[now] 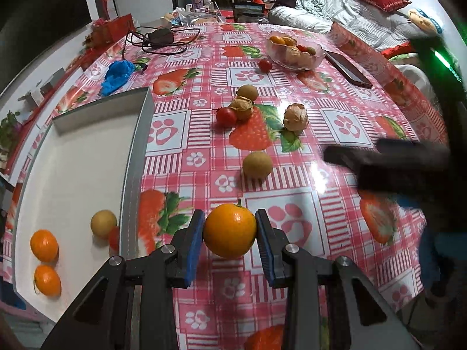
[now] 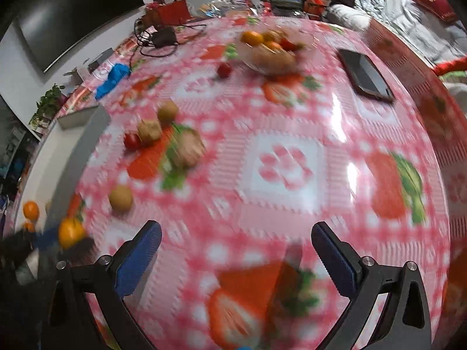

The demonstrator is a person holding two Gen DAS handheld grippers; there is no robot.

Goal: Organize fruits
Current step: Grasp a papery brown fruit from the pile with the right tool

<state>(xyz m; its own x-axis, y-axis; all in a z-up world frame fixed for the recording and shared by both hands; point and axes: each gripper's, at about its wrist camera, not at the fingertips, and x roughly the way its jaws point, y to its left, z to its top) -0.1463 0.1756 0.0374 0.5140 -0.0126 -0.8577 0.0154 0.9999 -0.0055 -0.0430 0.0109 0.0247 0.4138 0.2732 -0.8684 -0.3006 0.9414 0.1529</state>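
My left gripper (image 1: 230, 227) is shut on an orange (image 1: 230, 230), held above the tablecloth just right of the white tray (image 1: 137, 151). In that tray lie two oranges (image 1: 44, 245), a brown round fruit (image 1: 103, 223) and a red fruit partly hidden by the wall. Loose on the cloth are a brown fruit (image 1: 257, 164), two papery husked fruits (image 1: 295, 117), a cherry tomato (image 1: 226, 116) and another brown fruit (image 1: 247, 92). My right gripper (image 2: 236, 240) is open and empty over bare cloth; its view is blurred. The held orange (image 2: 71, 232) shows at its lower left.
A clear bowl (image 1: 316, 58) of mixed fruit stands at the back, with a tomato (image 1: 265, 65) before it. A dark phone (image 1: 348, 69) lies right of the bowl. A blue crumpled bag (image 1: 118, 73) and a charger with cables (image 1: 159, 38) sit far left.
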